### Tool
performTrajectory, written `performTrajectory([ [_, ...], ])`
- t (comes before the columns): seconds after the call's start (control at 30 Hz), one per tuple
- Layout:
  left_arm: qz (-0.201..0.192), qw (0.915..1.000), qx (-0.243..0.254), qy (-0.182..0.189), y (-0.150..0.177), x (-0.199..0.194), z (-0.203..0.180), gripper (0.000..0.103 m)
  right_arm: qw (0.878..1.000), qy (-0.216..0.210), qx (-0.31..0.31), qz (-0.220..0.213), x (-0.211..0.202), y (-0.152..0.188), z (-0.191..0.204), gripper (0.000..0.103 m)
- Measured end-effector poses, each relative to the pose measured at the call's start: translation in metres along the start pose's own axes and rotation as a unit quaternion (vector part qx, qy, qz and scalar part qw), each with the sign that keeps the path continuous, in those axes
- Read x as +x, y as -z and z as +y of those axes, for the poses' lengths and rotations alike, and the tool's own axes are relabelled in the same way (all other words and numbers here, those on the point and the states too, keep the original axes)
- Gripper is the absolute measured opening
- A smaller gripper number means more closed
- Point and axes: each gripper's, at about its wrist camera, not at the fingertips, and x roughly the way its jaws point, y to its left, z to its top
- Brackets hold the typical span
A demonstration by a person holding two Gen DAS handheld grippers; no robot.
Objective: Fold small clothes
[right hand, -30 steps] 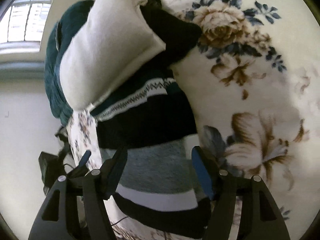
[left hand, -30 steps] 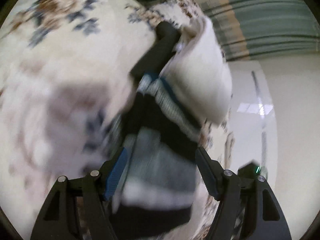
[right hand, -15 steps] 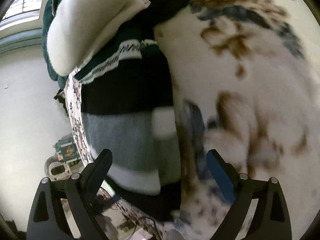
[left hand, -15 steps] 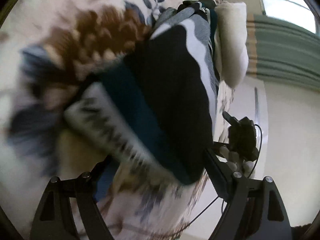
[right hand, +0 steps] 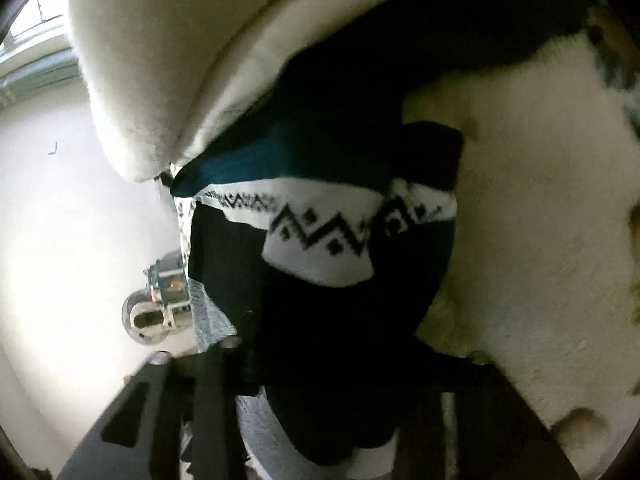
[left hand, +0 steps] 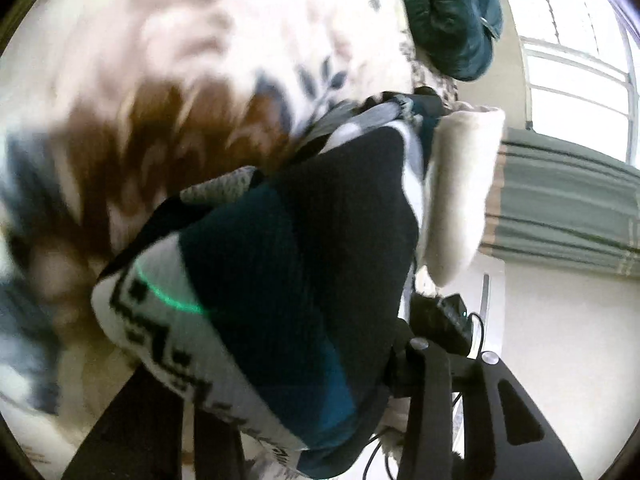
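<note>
A small knitted sweater (left hand: 304, 264), black and teal with a white zigzag band, lies on a floral bed cover (left hand: 132, 80). It fills the left wrist view, bunched between my left gripper's (left hand: 288, 412) jaws, which close on its edge. In the right wrist view the same sweater (right hand: 340, 248) sits doubled over between the right gripper's (right hand: 332, 396) jaws, which are also closed on it. A cream fleece garment (right hand: 192, 60) lies against the sweater's far side.
A dark teal padded jacket (left hand: 448, 12) lies at the far end of the bed. The bed edge runs beside the sweater, with pale floor, a cabled black device (left hand: 444, 320), a round metal object (right hand: 146, 320) and green curtains (left hand: 560, 208) beyond.
Both grippers moved in close to the sweater and went from open around it to closed on it. The sweater has been doubled over, with the zigzag band now on top.
</note>
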Motion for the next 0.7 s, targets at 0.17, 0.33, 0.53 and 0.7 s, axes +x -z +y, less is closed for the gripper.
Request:
performTrajectory([
  [0.17, 0.068, 0.9955, 0.065, 0.007, -0.034, -0.025, -0.025, 0.039, 0.999, -0.012, 0.009, -0.051, -0.026, 0.048, 0.014, 0.017],
  [0.33, 0.169, 0.9714, 0.154, -0.063, -0.046, -0.04, -0.024, 0.041, 0.996, -0.002, 0.045, -0.077, -0.041, 0.162, 0.027, 0.016],
  [0.53, 0.201, 0.9578, 0.162, -0.127, -0.032, -0.036, 0.021, 0.076, 0.992, 0.083, 0.088, -0.034, 0.004, 0.26, 0.007, 0.028],
  [0.7, 0.129, 0.9626, 0.188, -0.147, -0.009, -0.068, 0.002, 0.076, 0.987, 0.136, 0.085, -0.03, -0.021, 0.266, 0.008, 0.061],
])
